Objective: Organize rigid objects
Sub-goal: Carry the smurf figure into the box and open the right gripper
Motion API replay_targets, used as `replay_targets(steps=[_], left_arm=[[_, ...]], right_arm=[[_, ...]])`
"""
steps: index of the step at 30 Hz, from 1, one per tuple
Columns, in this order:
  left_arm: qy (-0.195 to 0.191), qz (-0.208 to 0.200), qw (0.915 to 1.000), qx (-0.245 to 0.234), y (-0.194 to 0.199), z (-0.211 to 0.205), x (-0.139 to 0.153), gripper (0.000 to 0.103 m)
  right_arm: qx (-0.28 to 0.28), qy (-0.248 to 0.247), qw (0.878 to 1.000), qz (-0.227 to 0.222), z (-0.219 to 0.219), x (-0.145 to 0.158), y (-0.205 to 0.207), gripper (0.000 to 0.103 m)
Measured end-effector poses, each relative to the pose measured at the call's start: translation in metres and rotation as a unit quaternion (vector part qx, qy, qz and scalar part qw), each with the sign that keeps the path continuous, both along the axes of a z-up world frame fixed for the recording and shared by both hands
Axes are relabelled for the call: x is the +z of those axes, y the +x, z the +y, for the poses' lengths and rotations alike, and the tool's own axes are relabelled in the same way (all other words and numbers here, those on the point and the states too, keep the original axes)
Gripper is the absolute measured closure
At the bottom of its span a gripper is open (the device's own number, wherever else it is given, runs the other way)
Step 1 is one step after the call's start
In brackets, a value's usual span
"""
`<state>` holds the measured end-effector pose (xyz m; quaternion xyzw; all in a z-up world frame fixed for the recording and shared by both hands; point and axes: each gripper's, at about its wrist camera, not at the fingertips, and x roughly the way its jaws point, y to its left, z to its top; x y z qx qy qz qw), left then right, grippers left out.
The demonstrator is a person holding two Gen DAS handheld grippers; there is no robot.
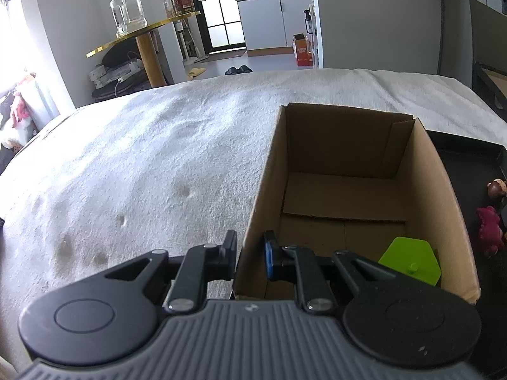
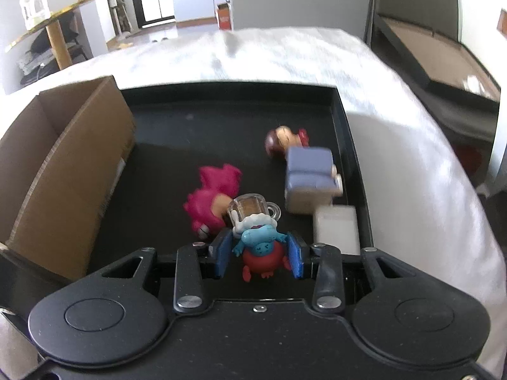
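- A small toy figure (image 2: pixel 260 247), blue above and red below with a white cap, is seen between the blue pads of the right gripper (image 2: pixel 260 255) at the near edge of a black tray (image 2: pixel 345 133); the pads flank it closely on both sides, though firm contact cannot be confirmed.
- A tiny clear mug (image 2: pixel 252 207) with brown contents is shown just beyond the figure's cap, apparently touching it.
- The near left wall of a cardboard box (image 1: pixel 263 177) is straddled by the left gripper (image 1: pixel 250 253), one finger outside and one inside; the jaws are held around the wall, but whether it is pinched cannot be told.
- A lime-green flat piece (image 1: pixel 410 259) is pictured in the box's near right corner, leaning against the right wall.
- A pink spiky toy (image 2: pixel 210 199) is seen lying on the tray just behind the mug, towards the box.
- A white block (image 2: pixel 337 228) is seen at the tray's near right edge, with a blue-grey and cream block (image 2: pixel 309 177) just beyond it.
- A brown-headed doll (image 2: pixel 283 141) is shown lying behind that block, touching it.
- The box stands along the tray's left side, both resting on a white cloth (image 1: pixel 142 164) that covers the surface.
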<state>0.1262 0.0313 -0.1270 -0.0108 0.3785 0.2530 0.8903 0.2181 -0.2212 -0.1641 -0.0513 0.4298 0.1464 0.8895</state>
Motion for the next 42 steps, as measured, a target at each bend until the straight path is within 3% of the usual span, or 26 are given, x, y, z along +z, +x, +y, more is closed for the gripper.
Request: replay_targets(steps=[42], left_arm=[[-0.042,-0.032,0.9985,-0.018,-0.010,0.014,0.003,0.090]], right_arm=[[0.115,0.032,0.990,-0.073,0.105,0.065,-0.017,0.066]])
